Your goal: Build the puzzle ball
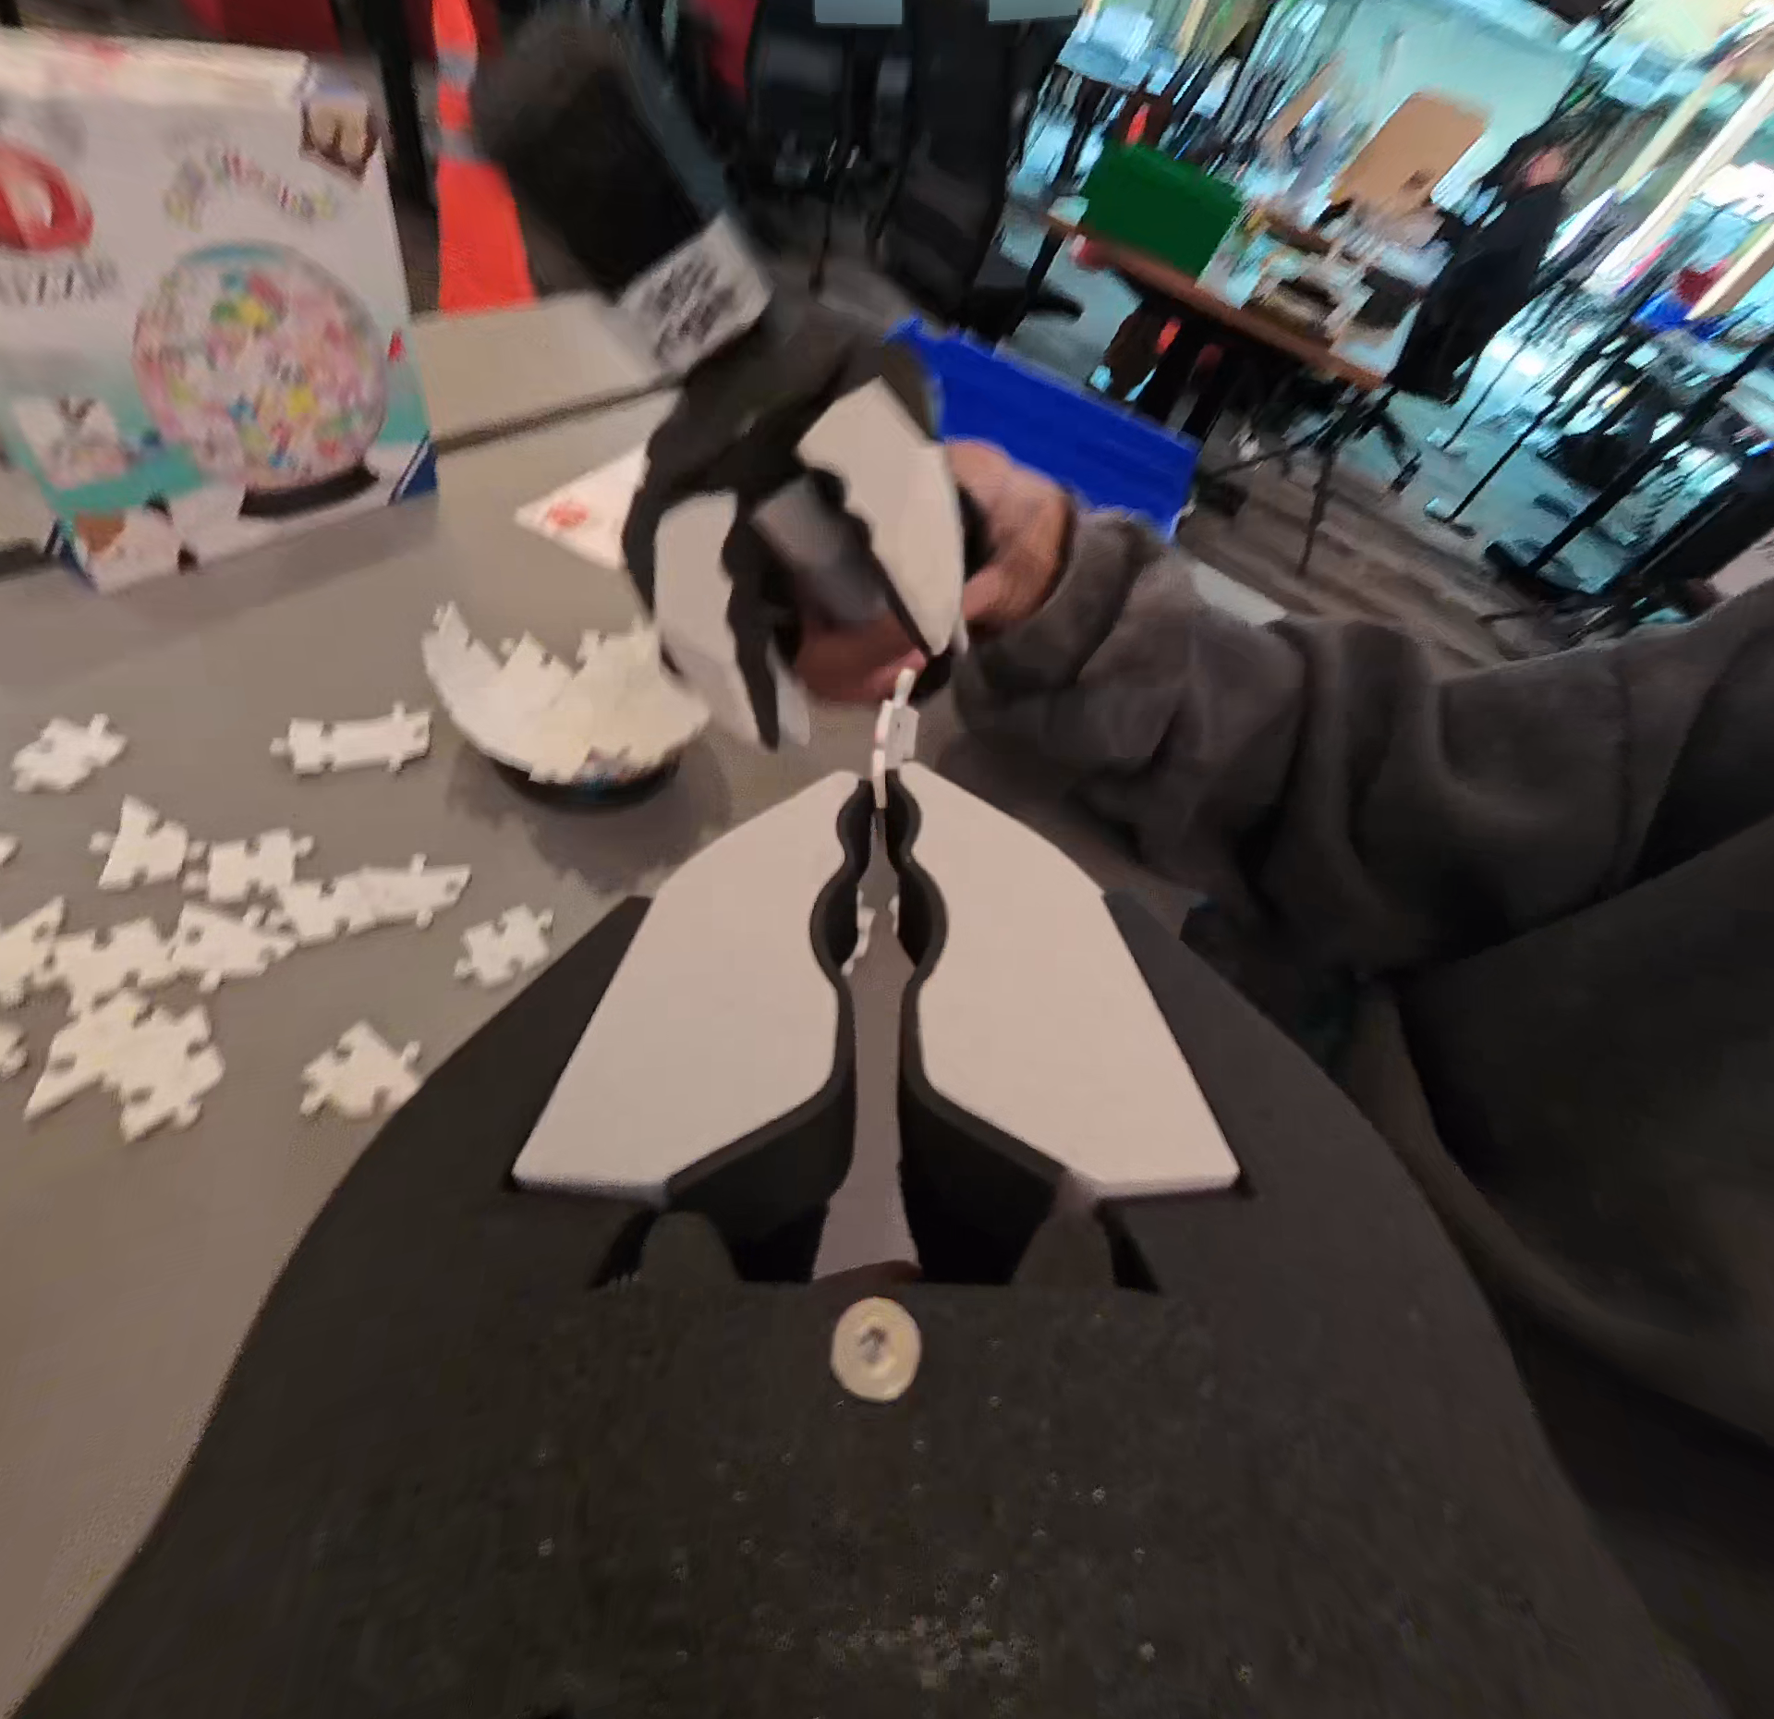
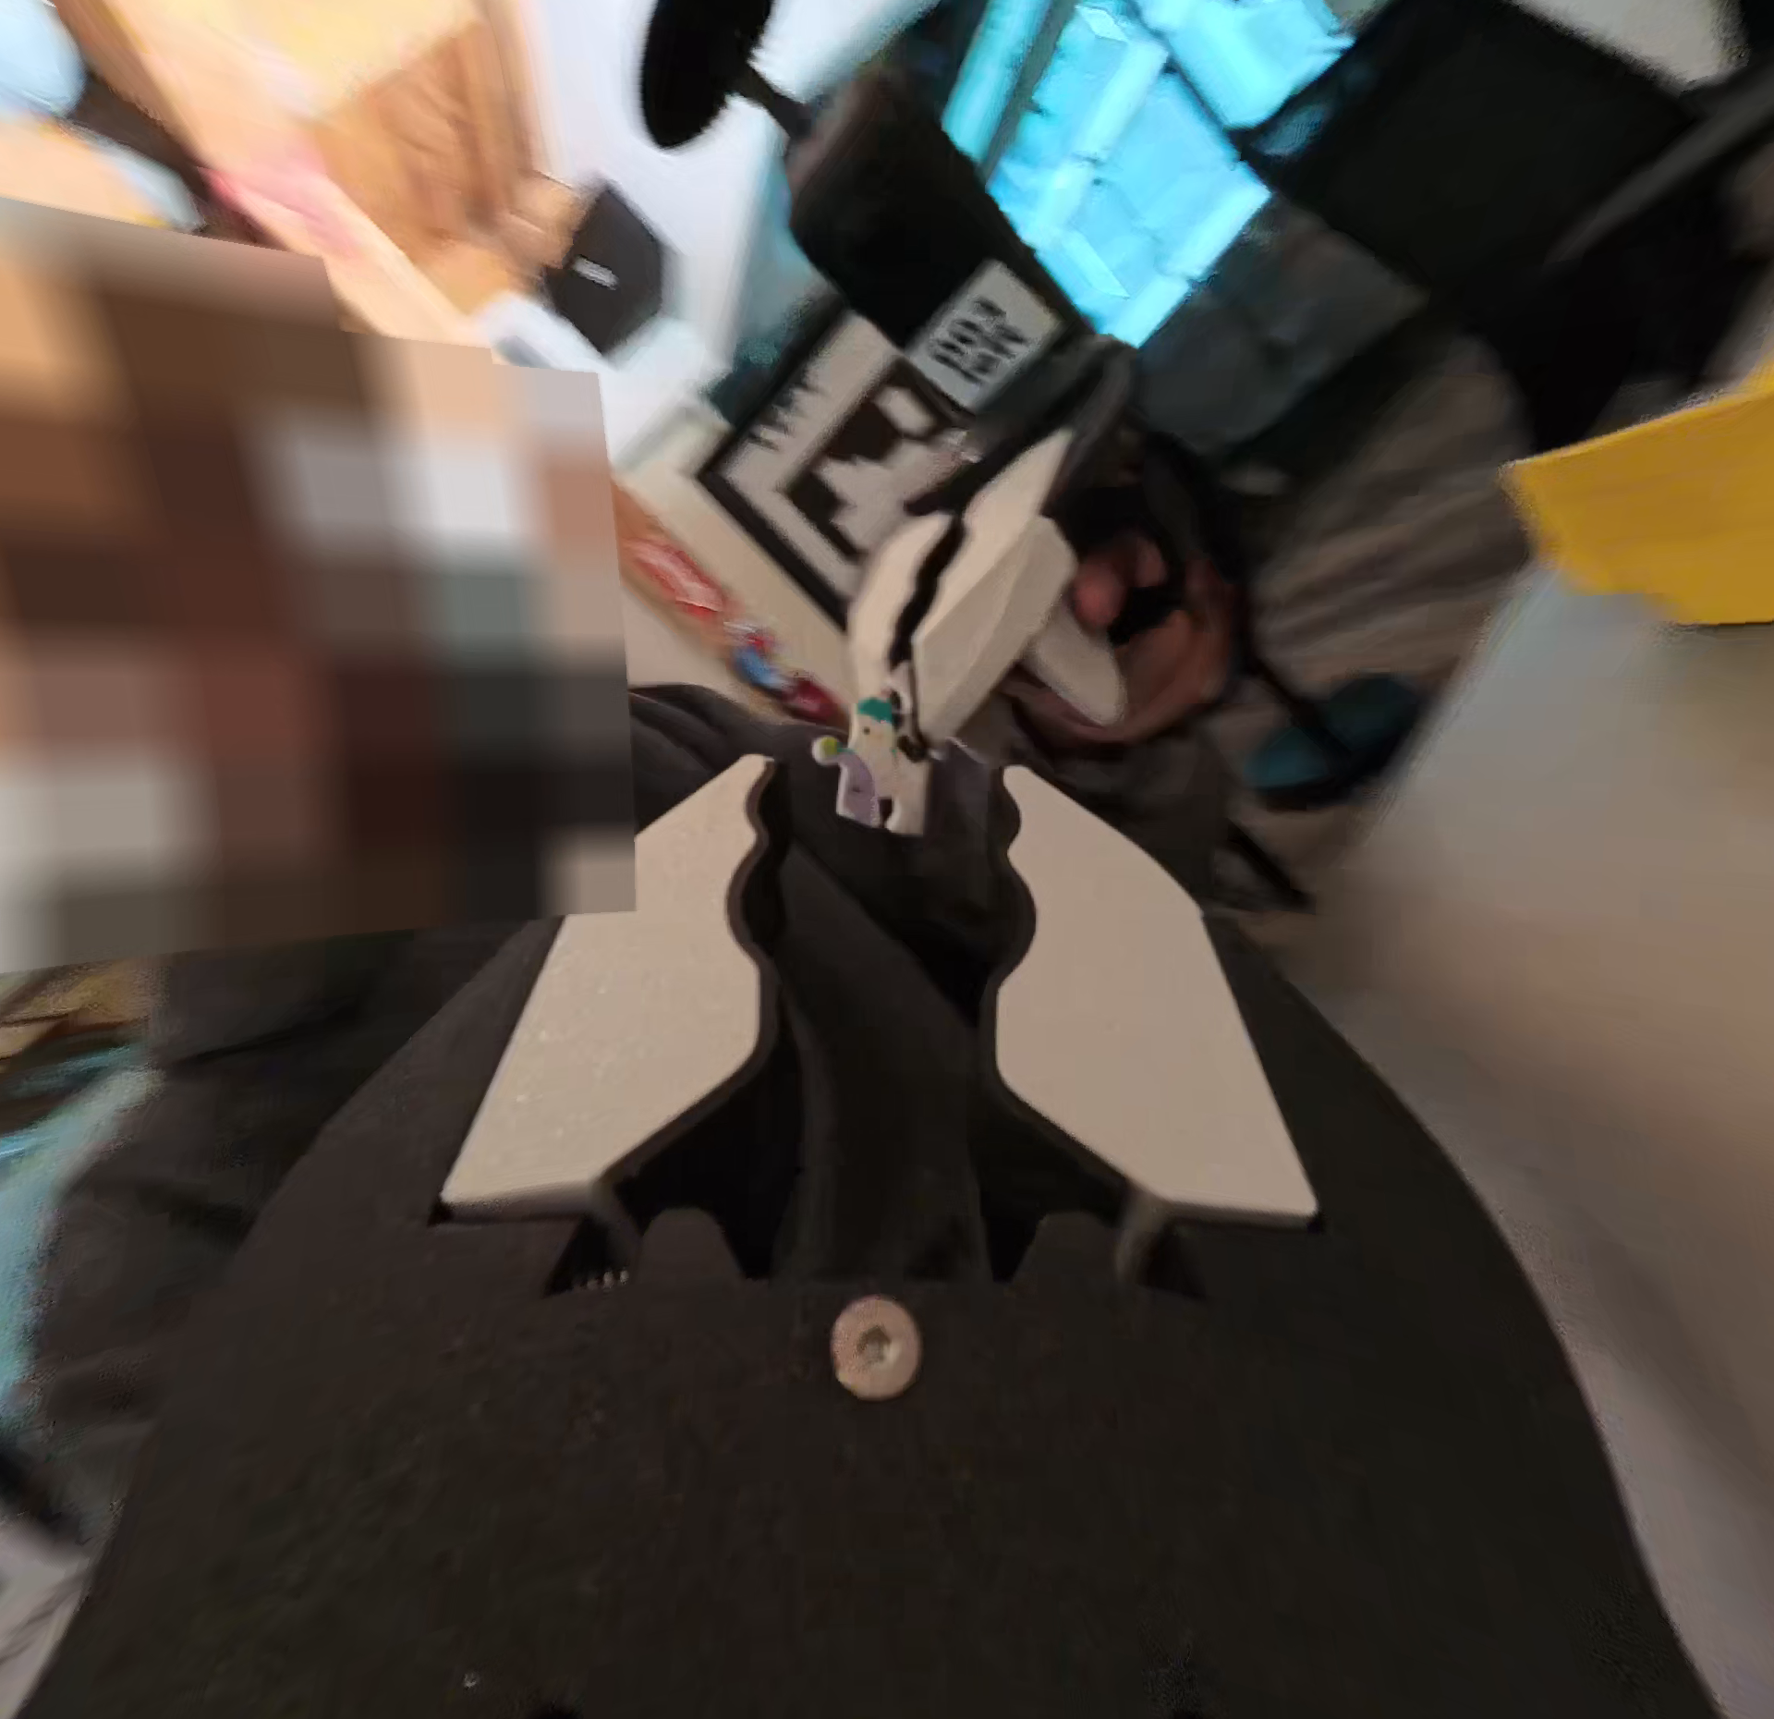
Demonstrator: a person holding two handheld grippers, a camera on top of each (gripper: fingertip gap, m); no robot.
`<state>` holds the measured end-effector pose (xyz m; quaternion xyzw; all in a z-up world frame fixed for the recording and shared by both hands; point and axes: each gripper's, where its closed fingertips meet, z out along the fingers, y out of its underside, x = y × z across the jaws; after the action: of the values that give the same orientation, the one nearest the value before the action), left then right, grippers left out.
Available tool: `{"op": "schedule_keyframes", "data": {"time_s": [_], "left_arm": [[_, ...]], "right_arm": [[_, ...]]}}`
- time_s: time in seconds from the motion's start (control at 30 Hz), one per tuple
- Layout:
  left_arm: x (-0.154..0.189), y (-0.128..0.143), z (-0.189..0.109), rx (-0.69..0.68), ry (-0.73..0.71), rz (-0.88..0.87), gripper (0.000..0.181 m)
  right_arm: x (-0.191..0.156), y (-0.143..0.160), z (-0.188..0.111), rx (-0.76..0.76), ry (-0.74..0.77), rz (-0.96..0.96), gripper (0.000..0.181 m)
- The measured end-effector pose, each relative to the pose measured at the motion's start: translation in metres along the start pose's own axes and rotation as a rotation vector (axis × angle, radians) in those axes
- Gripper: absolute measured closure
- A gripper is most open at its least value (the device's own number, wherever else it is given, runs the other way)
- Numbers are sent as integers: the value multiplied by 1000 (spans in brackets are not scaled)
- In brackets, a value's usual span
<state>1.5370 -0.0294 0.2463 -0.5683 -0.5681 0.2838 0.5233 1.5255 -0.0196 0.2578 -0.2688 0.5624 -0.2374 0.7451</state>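
Tongs on the left (image 1: 881,790) are pressed together at their tips on a small white puzzle piece (image 1: 893,727) that stands on edge, held up above the grey worktop (image 1: 288,636). In the right wrist view this same piece (image 2: 878,761) shows a printed face with teal and purple colouring, still pinched by the left tongs (image 2: 907,713) seen from the far side. The right tongs (image 2: 888,780) stand spread apart with nothing between them, their tips either side of the piece but not touching it. From the left wrist view the right tongs (image 1: 845,703) hang over the worktop, gripped by a hand (image 1: 1008,540) in a grey sleeve (image 1: 1248,713).

Just behind and left of the held piece sits the partly built puzzle ball (image 1: 566,703), a white bowl-shaped shell with a jagged rim, resting on a dark round stand (image 1: 595,785); what lies inside the shell cannot be made out. Loose white pieces (image 1: 192,934), some joined in short strips, are scattered on the worktop to the left. Farther back on the left stands the puzzle box (image 1: 211,309), upright and showing a picture of a coloured globe. A blue bin (image 1: 1056,425) is beyond the right tongs; its contents are hidden.
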Motion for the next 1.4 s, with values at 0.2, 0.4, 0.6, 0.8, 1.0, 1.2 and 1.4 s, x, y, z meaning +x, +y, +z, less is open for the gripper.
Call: {"op": "schedule_keyframes", "data": {"time_s": [0.2, 0.4, 0.6, 0.8, 1.0, 1.2, 1.4], "left_arm": [[0, 32, 8, -242, -21, 9, 179], [3, 41, 17, -310, -34, 69, 179], [-1, 48, 20, -356, -72, 97, 179], [-6, 61, 24, -408, -93, 89, 179], [-5, 61, 24, -411, -96, 105, 179], [-7, 61, 24, -414, -112, 114, 179], [-3, 64, 23, -442, -97, 121, 179]], "right_arm": [[21, 12, -3, -289, 525, -464, 155], [37, 37, 1, -519, 676, -517, 171], [40, 40, -3, -560, 704, -520, 179], [39, 43, -4, -557, 676, -484, 181], [46, 47, -6, -592, 699, -496, 174], [54, 54, -10, -666, 741, -515, 179], [51, 49, -5, -651, 732, -557, 176]]}}
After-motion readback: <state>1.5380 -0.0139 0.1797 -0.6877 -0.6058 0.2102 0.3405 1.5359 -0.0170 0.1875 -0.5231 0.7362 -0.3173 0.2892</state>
